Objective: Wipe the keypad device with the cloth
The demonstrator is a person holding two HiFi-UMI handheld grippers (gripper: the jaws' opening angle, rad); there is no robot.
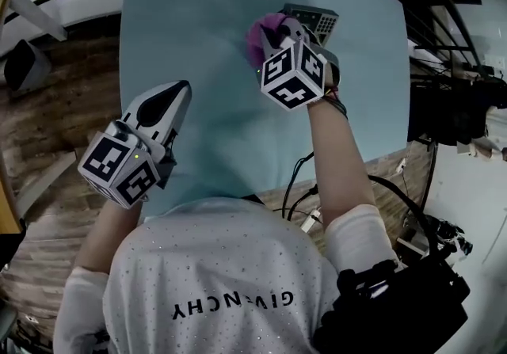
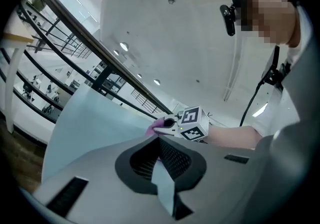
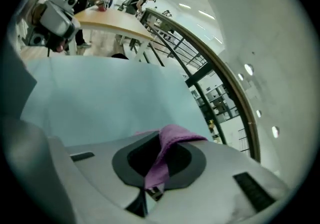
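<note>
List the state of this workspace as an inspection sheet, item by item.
Surface: light blue table, bare across most of its top.
Job's things: keypad device lies at the far side of the table; purple cloth is at its left edge, contact cannot be told.
Clutter: nothing seen on the table.
Grippers: right gripper is closed on the cloth, over the keypad device; left gripper has its jaws together with nothing between them, held apart at the near left.
Cables: black cables hang at the table's near right edge.
Surroundings: wood floor on the left, dark equipment on the right, railing beyond.
</note>
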